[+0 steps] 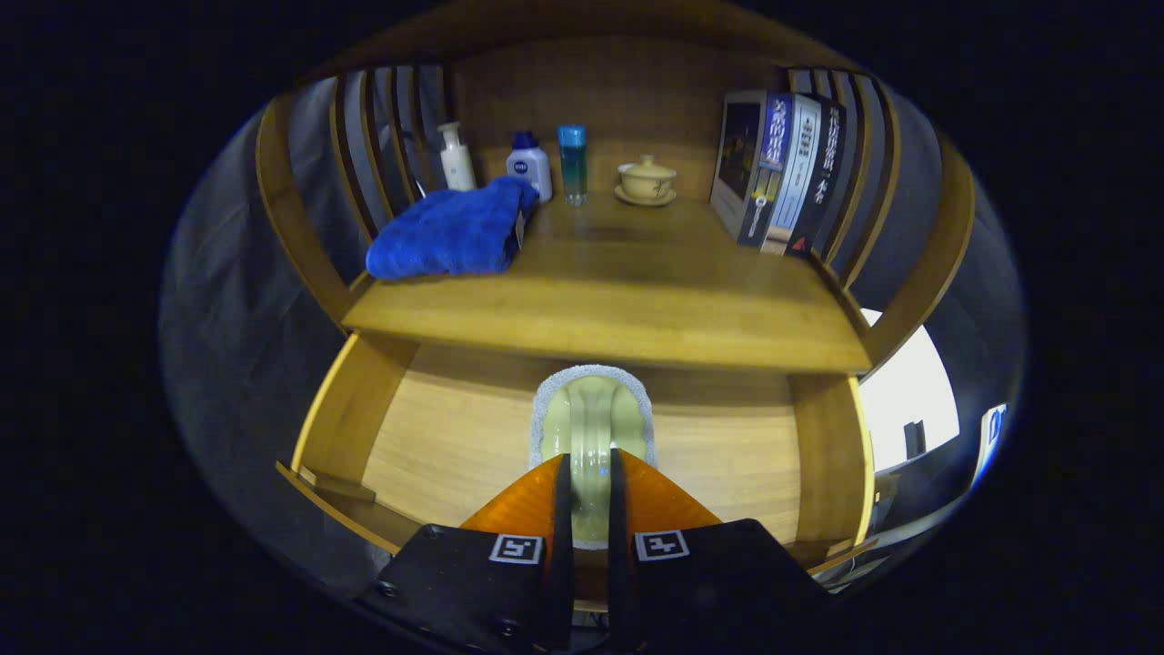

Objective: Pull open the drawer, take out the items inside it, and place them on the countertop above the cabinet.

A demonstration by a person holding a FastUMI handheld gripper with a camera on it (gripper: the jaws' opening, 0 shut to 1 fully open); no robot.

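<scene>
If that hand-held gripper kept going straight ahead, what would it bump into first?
The hand-held gripper is shut on a pale green brush in the open drawer. Straight on, the brush would probably meet the countertop edge; depth is unclear.

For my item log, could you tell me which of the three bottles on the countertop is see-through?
The blue-capped bottle, standing between the white round bottle and the lidded cup; the pump bottle is also opaque white.

The counter (600,309) was warm honey-brown wood with a fine grain, and the open drawer (455,446) was a paler tan. A towel (450,232) was deep royal blue. The brush (591,428) between the closed gripper (589,482) jaws was pale green, rimmed in speckled grey-white. One white bottle (456,156) stood plain, another white bottle (529,164) had a dark blue cap, and a clear bottle (572,164) was teal-tinted. The lidded cup (647,177) was cream. The books (782,173) had dark blue, white and black spines.
</scene>
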